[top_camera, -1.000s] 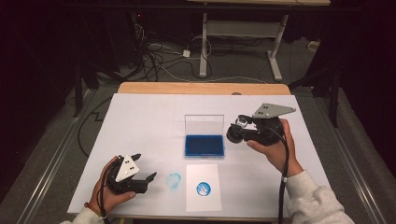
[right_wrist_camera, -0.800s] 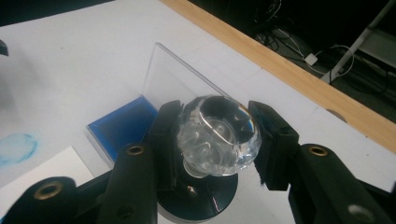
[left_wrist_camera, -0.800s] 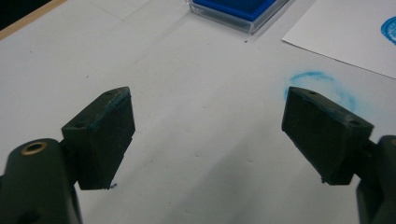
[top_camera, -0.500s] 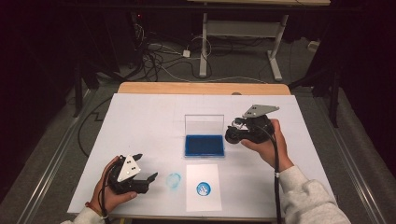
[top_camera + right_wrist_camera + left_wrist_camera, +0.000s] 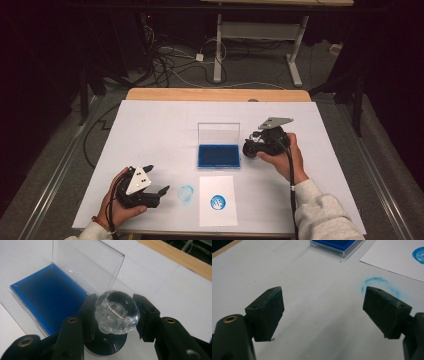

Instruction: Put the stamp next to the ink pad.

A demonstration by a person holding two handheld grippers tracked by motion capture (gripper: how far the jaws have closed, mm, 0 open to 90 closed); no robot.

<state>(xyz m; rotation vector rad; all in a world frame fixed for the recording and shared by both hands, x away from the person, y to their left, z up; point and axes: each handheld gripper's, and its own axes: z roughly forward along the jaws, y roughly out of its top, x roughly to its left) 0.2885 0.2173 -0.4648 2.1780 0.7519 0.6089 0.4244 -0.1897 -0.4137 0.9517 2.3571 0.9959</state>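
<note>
High view: we hold the right gripper (image 5: 248, 148) just right of the open blue ink pad (image 5: 218, 155), its jaws closed on a clear-handled stamp (image 5: 117, 312) with a black base. Our left gripper (image 5: 156, 181) rests near the table's (image 5: 150, 125) front left, jaws spread wide and holding nothing, beside a faint blue ring smudge (image 5: 379, 283). A white paper (image 5: 217, 200) bearing a round blue print (image 5: 217, 202) lies in front of the pad.
</note>
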